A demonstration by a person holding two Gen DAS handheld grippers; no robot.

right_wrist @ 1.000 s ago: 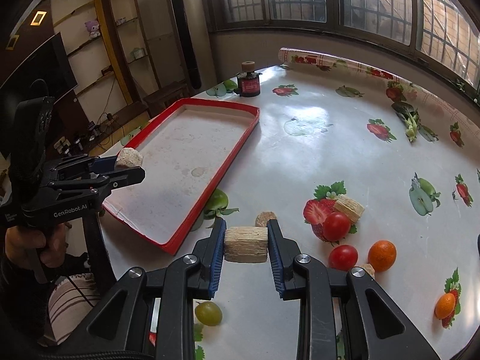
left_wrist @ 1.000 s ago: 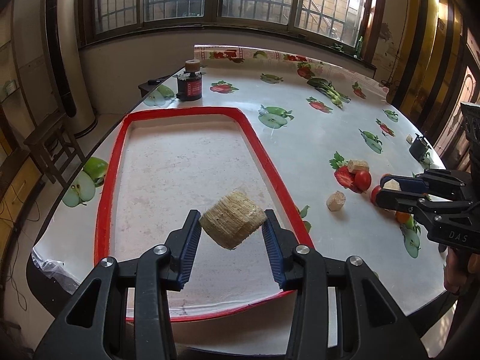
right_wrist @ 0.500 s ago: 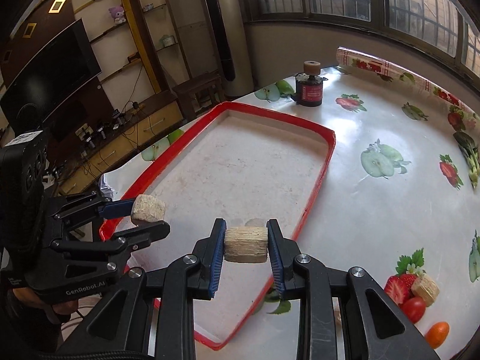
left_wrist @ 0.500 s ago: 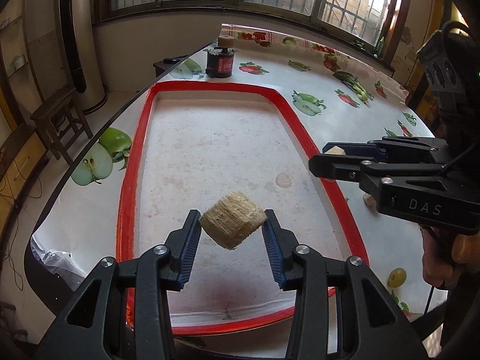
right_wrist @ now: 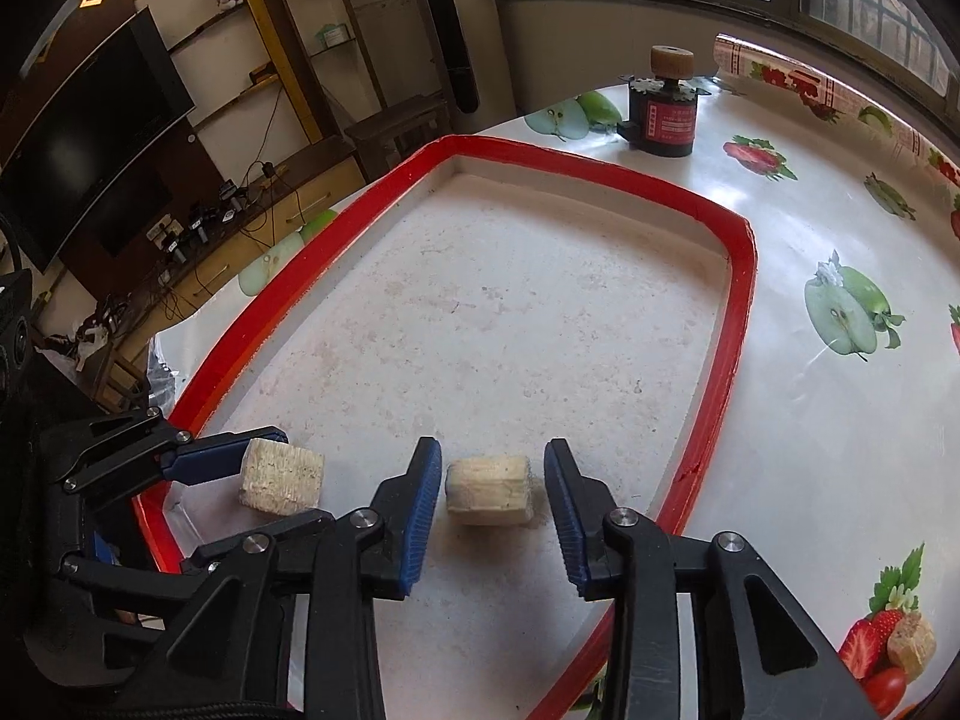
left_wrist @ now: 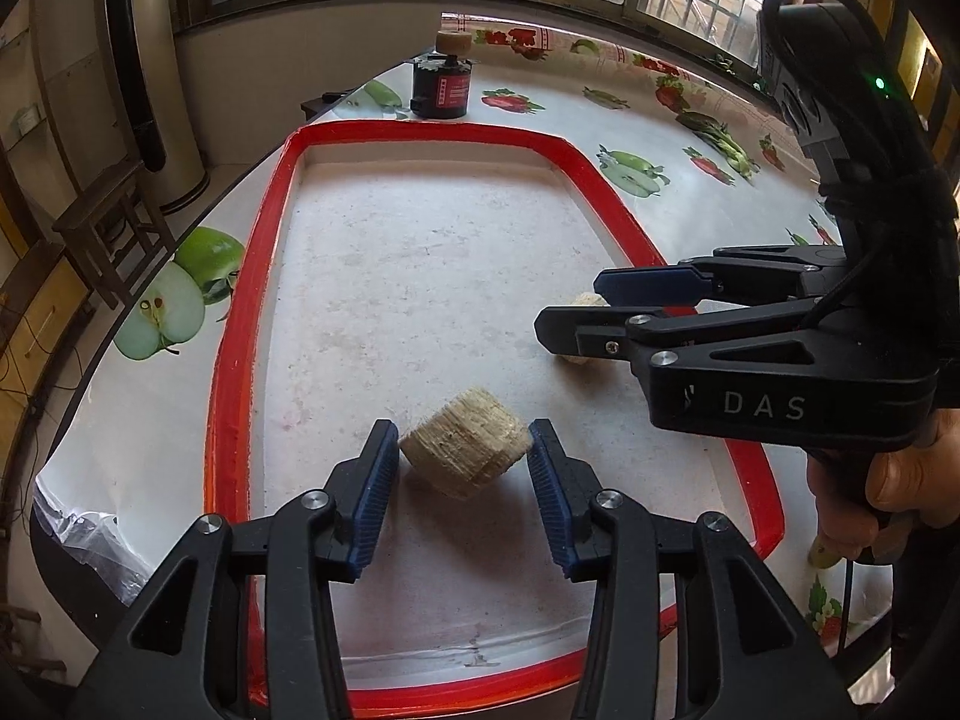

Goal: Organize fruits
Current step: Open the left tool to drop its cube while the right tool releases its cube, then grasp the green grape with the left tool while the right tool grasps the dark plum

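A red-rimmed white tray (left_wrist: 240,300) (right_wrist: 738,312) lies on the fruit-print tablecloth. In the left wrist view a beige ribbed chunk (left_wrist: 465,450) rests on the tray floor between the pads of my left gripper (left_wrist: 462,480), whose jaws are opening and just clear of it. In the right wrist view a second beige chunk (right_wrist: 489,489) lies on the tray with a gap on each side, inside my right gripper (right_wrist: 492,474), also opening. Each gripper shows in the other's view: the right gripper (left_wrist: 567,305) over its half-hidden chunk (left_wrist: 591,300), the left gripper (right_wrist: 300,477) around its chunk (right_wrist: 282,477).
A black and red jar with a cork lid (left_wrist: 441,84) (right_wrist: 663,114) stands beyond the tray's far end. A beige chunk (right_wrist: 912,648) and a tomato (right_wrist: 882,684) lie on the cloth right of the tray. A hand (left_wrist: 888,492) holds the right gripper. The table edge runs close along the tray's left.
The right gripper came from the table onto the tray beside the left one. Both sank toward the tray floor. Both pairs of jaws have widened, and the two chunks now rest on the tray.
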